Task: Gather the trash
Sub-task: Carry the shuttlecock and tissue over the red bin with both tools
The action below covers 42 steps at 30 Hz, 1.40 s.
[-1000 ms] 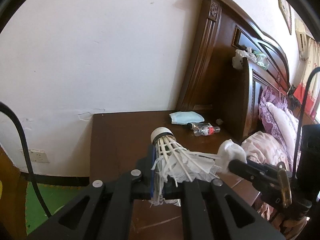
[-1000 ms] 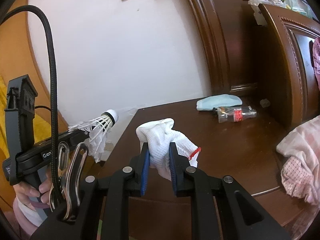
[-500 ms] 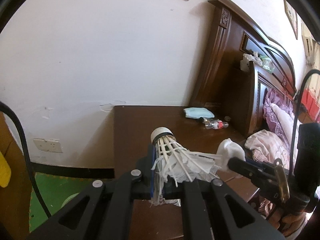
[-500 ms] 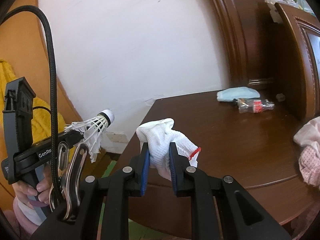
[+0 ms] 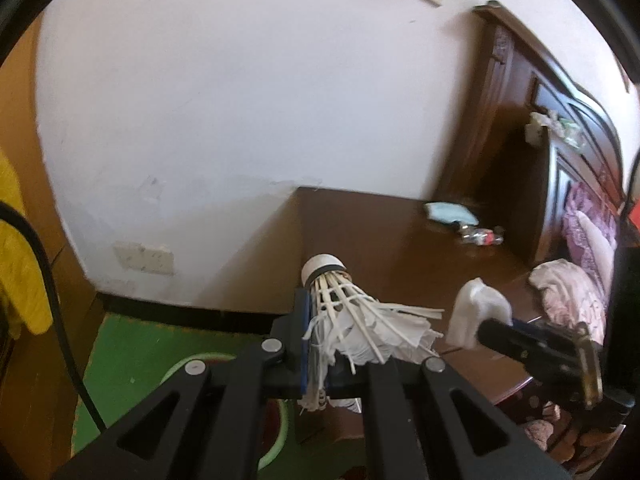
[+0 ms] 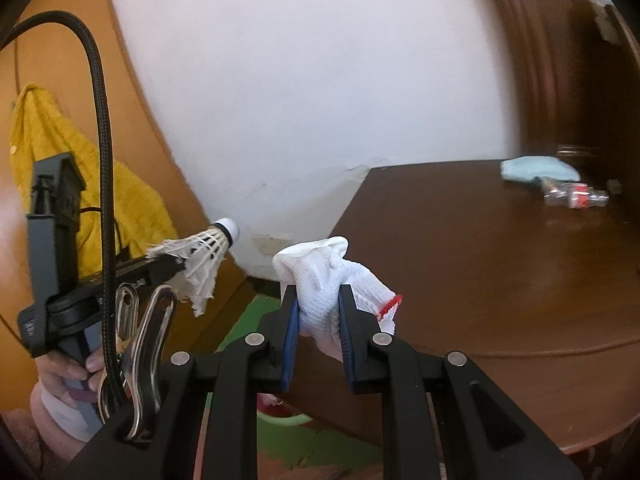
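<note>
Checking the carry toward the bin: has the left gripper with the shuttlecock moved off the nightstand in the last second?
Yes. The left gripper, shut on the shuttlecock, has swung left: the nightstand edge slid rightward, and green floor now lies below it.

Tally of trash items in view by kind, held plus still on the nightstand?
Shuttlecock, held in left gripper: 1
White glove, held in right gripper: 1
Blue face mask, on nightstand: 1
Plastic bottle, on nightstand: 1
Total: 4
</note>
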### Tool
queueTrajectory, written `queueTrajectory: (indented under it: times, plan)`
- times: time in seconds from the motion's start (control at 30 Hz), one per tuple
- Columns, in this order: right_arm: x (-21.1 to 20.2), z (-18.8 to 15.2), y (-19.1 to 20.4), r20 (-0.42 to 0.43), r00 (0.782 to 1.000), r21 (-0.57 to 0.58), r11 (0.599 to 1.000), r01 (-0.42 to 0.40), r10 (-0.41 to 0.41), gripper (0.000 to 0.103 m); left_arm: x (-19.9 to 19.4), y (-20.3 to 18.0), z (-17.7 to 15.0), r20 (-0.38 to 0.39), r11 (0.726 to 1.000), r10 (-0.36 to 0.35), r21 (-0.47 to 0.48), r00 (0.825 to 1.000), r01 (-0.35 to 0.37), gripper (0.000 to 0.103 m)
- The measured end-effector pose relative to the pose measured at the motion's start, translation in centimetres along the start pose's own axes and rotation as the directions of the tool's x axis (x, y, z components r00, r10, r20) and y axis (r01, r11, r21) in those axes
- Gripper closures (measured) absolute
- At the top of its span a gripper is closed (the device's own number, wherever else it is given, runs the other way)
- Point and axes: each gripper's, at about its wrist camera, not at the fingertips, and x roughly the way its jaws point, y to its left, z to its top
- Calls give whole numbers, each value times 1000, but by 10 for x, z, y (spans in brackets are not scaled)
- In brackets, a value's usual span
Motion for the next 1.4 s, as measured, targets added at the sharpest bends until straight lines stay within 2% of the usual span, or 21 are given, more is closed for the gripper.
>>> queueTrajectory:
  times: [0.17,0.3,0.57,0.77,1.03,1.4]
  plan:
    - [14,-7,15,-34,999,-27,999,-40,39,84,6,30,-15,-38,997,61,-52,997,-63,98]
    - [26,-12,26,-67,996,-51,996,-70,67,84,21,59,-36,-97,988,96,-113,991,-107,99]
    - [48,-19,45,-122,986,-84,989,-120,109,84,60,114,-91,-239,957,153,-205,959,-204,99]
    - [60,-26,64,-154,980,-106,984,-142,125,84,82,142,-124,-306,937,164,-249,938,-246,99]
    - [80,-34,87,-200,970,-137,976,-169,140,84,106,154,-154,-369,931,153,-257,917,-258,99]
    - [111,-54,115,-278,953,-214,960,-182,118,83,148,165,-205,-480,930,127,-246,868,-272,99]
